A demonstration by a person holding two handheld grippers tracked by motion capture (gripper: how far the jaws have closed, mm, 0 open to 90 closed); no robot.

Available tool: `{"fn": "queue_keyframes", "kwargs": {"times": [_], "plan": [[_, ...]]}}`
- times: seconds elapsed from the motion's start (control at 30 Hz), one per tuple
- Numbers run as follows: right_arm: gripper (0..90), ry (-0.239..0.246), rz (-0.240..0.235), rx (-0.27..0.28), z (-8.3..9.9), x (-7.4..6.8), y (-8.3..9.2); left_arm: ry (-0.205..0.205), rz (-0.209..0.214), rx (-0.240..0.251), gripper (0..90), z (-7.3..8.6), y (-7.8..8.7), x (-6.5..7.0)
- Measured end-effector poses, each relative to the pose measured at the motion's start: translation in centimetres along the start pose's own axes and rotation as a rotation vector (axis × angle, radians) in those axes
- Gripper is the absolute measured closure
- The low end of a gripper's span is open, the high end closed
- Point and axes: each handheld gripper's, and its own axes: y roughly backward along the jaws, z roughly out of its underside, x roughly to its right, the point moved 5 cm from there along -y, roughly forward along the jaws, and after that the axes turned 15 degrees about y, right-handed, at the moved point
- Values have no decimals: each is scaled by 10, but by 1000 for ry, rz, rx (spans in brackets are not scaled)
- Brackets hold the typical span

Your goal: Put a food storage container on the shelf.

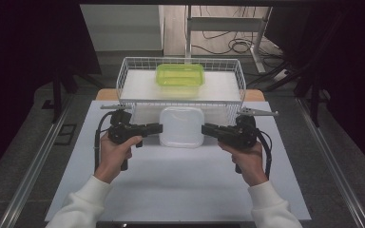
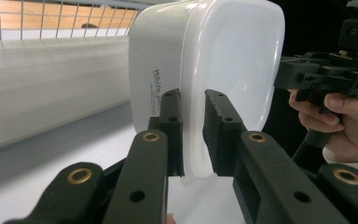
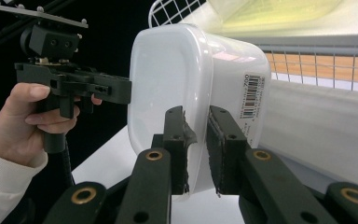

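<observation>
between the two tools, a white box (image 1: 181, 127) hangs, left tool (image 2: 192, 135) and right tool (image 3: 196, 149) each clamped on a rim edge.

The white container (image 1: 182, 126) looks like smooth, faintly glossy translucent plastic with a paper barcode label (image 3: 251, 94). Behind it, the basket (image 1: 132, 66) is thin white-coated wire, and the green container (image 1: 180, 75) is clear glossy plastic.

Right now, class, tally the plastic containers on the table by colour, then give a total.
White container, held between both hand-held grippers: 1
Green container, in the wire basket: 1
Total: 2
</observation>
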Motion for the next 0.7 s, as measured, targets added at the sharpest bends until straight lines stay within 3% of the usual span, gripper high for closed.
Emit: {"fn": "queue_keyframes", "kwargs": {"times": [0.7], "plan": [[776, 15, 11, 31, -31, 6, 5, -53, -6, 17, 777, -32, 5, 19]]}}
